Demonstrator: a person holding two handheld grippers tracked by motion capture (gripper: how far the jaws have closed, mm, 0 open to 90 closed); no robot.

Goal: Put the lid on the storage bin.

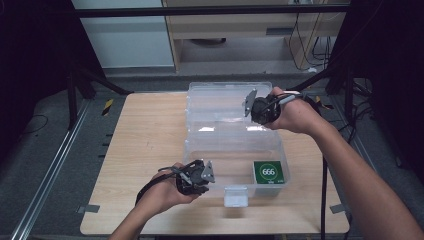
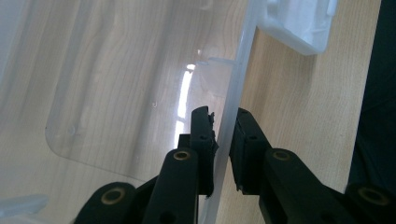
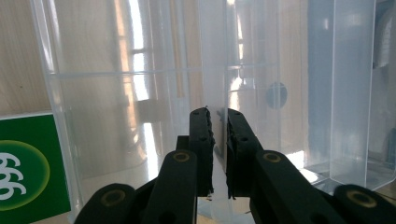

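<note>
Counter (image 1: 150, 135): pale wood, clear plastic box (image 1: 235, 142) lying lengthwise away from me.
Left claw (image 1: 200, 176): clamped on the box's near-left rim (image 2: 233, 93).
Right claw (image 1: 257, 109): pinching the far wall (image 3: 217, 70), jaws nearly together.
Green card (image 1: 269, 172): inside, near-right corner.

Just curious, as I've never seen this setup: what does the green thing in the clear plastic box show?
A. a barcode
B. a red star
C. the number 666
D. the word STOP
C: the green card in the box bears a white 666 in a circle.
</note>
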